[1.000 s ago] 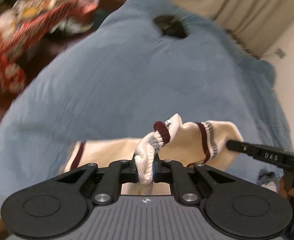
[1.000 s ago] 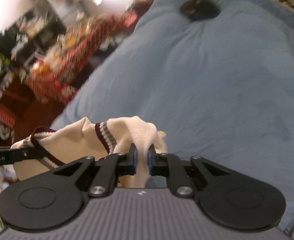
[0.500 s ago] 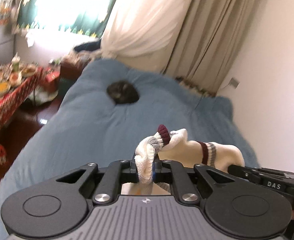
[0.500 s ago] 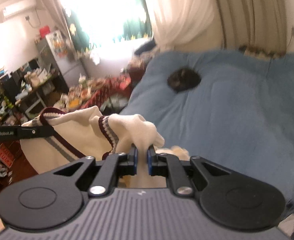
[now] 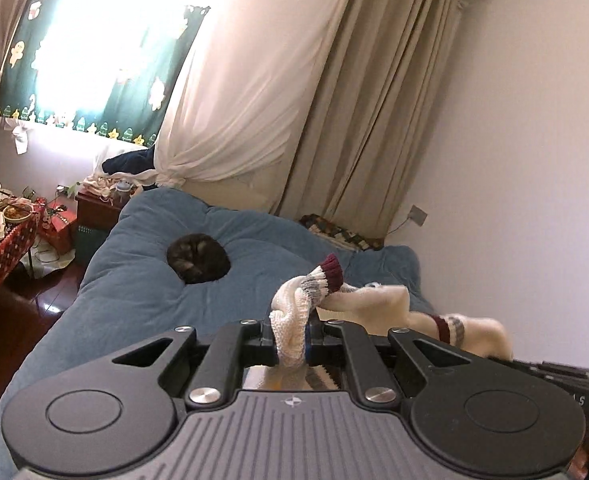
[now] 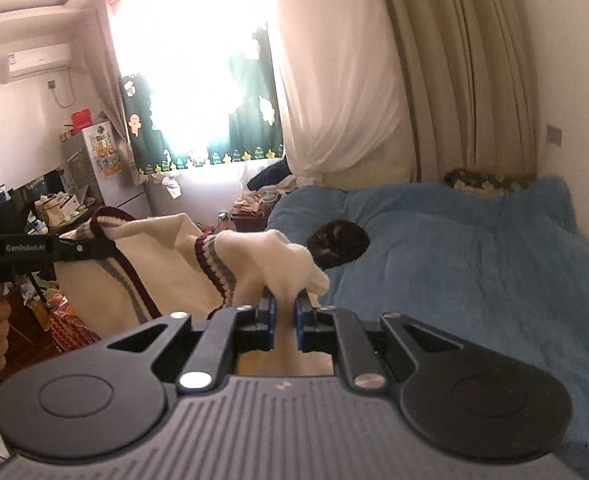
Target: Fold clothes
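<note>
Both my tools pinch cream sweater (image 6: pixel 166 276): left tool (image 5: pixel 292 338) on knit cuff, right tool (image 6: pixel 284 320) on shoulder. Sweater hangs above blue bed (image 6: pixel 474 264). Step: lifting, spreading. Next: lay flat, clear of dark curled animal (image 5: pixel 198 258).

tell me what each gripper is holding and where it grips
Both hold the cream knit sweater with maroon and grey stripes: left gripper pinches a striped ribbed edge, right gripper a plain cream fold.
</note>
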{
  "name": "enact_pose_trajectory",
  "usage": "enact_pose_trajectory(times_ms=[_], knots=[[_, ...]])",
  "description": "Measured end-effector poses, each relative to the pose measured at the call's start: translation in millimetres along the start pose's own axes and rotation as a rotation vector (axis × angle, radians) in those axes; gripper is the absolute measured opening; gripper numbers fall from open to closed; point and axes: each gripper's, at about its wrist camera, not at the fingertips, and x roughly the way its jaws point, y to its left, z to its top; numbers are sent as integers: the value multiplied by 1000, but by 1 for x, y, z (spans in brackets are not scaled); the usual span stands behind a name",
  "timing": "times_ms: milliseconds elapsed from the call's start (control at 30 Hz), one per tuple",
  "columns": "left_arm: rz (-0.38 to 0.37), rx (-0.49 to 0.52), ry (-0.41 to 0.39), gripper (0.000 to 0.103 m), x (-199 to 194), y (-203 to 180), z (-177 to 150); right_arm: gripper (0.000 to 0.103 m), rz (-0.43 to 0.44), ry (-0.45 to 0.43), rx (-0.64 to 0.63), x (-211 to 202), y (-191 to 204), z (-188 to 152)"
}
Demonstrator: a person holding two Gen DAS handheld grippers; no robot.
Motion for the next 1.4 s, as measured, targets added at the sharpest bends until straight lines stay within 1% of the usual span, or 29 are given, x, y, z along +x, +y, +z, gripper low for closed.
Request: enact_pose_trajectory(times_ms=[133,267,400,433,567,667,767,900,1000,1133,1267,1400], knots=[[-2,-8,9,10,-4,2,-1,10,4,20,9,-9,3,-6],[-10,6,-1,10,-14,1,-4,10,11,19,-1,-13,9,-12],[3,-4,22,10,-7,10,-10,10,11,39,0,-7,18,-19],[8,-12,34,10,-4,13,-14,10,11,48,1,-3,19,-21],[30,-50,102,10,16,33,-34,10,1,115,21,39,22,-39],[51,-79,162,10,42,53,-52,10,-10,181,41,75,14,-60],[72,-81,199,10,74,70,-71,10,-3,242,54,116,2,-83],[95,-83,251,10,130,96,-97,10,-12,308,-12,183,-6,-111],[115,-95,285,10,177,120,-120,10,6,354,3,243,-22,-140],[122,-152,324,10,238,155,-150,10,0,397,4,330,-49,-175],[127,-175,340,10,298,188,-182,10,-6,413,-11,420,-75,-209],[147,-173,346,10,347,218,-206,10,-6,416,3,502,-97,-242]])
